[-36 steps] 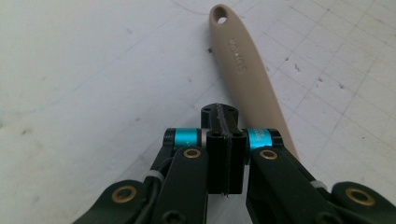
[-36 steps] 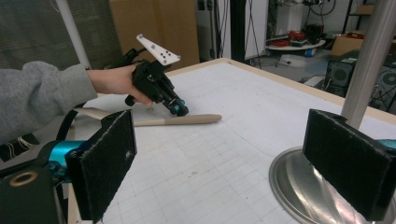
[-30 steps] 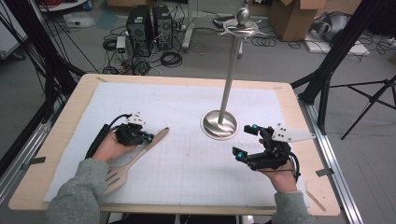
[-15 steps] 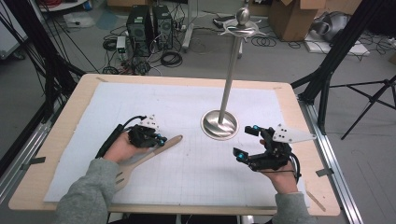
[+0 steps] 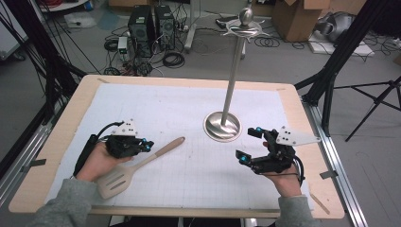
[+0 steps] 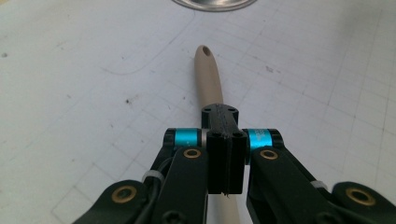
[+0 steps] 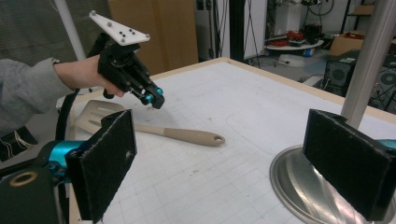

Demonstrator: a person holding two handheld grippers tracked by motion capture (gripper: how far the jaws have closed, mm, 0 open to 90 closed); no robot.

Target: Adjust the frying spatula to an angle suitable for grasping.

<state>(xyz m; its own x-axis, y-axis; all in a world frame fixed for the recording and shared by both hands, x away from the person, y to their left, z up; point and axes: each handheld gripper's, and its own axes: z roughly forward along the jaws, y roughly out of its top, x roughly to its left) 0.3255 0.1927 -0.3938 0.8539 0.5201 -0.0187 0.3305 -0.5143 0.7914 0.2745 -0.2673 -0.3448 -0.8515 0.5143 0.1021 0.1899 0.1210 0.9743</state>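
Down near the desk's (image 5: 61, 142) front left corner, the spatula (image 5: 137, 162) lay flat on the mat. Just above its handle, the left gripper (image 5: 147, 146) hovered, jaws pressed together and empty. By the front right edge, the right gripper (image 5: 249, 144) stood wide apart, holding nothing, beside the stand (image 5: 222, 125).

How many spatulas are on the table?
1: the spatula lies on the white mat near the table's left front, below the left gripper.

- Spatula (image 5: 137, 163): beige, slotted head.
- Mat (image 5: 189, 109): white w/ fine grey grid.
- Stand (image 5: 222, 126): silver metal.
- I see both grippers black, cyan accents: left gripper (image 5: 147, 146), right gripper (image 5: 248, 144).
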